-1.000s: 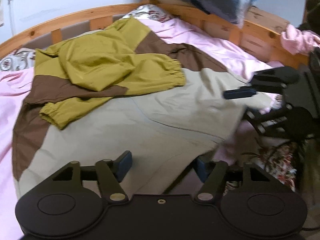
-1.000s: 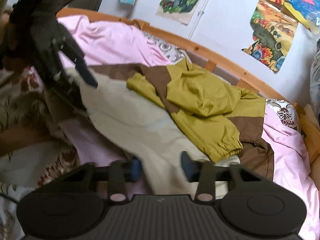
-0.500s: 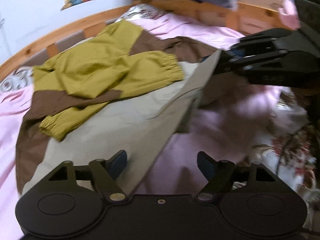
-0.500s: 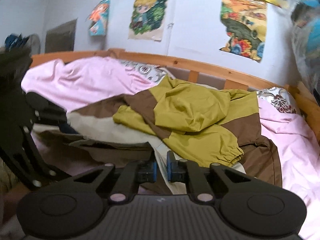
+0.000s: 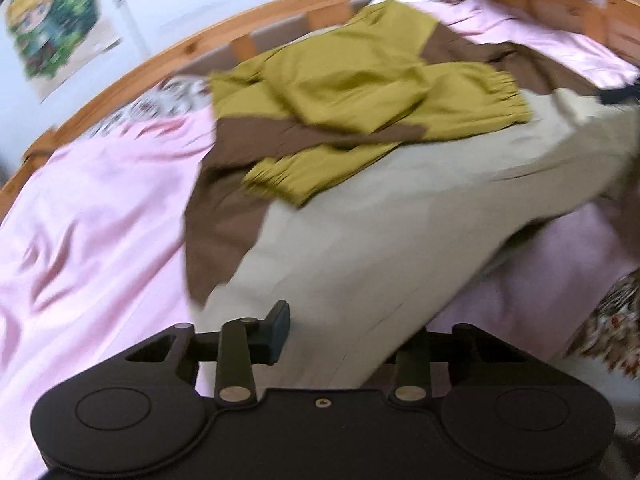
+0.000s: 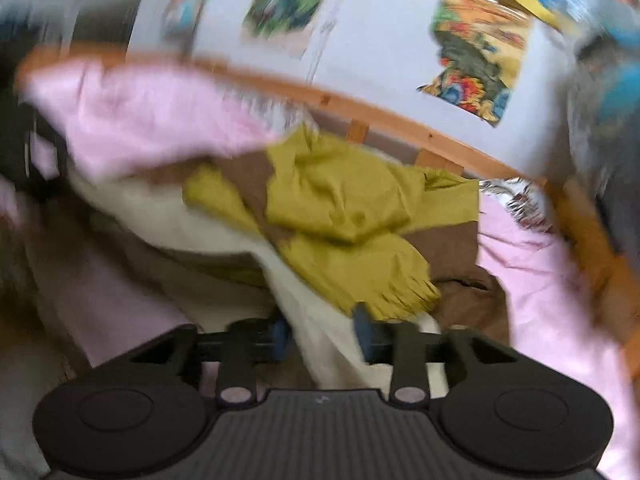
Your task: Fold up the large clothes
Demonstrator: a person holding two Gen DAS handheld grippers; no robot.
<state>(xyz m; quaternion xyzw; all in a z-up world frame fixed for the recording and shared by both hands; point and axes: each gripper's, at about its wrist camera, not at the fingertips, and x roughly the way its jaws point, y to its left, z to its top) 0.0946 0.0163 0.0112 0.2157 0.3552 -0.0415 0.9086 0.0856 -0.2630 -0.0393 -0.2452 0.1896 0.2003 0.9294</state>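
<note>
Left gripper (image 5: 344,336): your jaws have just been closing, with the jacket's (image 5: 360,240) beige hem between them. One pad (image 5: 278,326) sits just beside the cloth; the other is hidden under it, so you cannot tell whether the hem is pinched.
Right gripper (image 6: 320,332): your jaws have just been opening. The pads stand apart with a strip of pale cloth running loose between them, not squeezed, as far as the blur allows.
Where the jacket lies: spread on the pink sheet (image 5: 100,208), directly ahead of and below both grippers. The hem is nearest you, and the olive sleeves (image 5: 380,92) are crossed over the chest further off.
Long axis: it runs away from you, from the hem at your fingertips to the shoulders by the wooden bed rail (image 5: 160,56).
Nearer hand: both are at the hem, the left at one corner and the right at the other.
Coming move: probably carrying the hem forward over the sleeves, so both corners need a firm grip first.
Left view only: the whole hem edge, lifted off the sheet toward the right.
Right view only: the brown side panel (image 6: 448,248) lying flat beside the sleeves.
</note>
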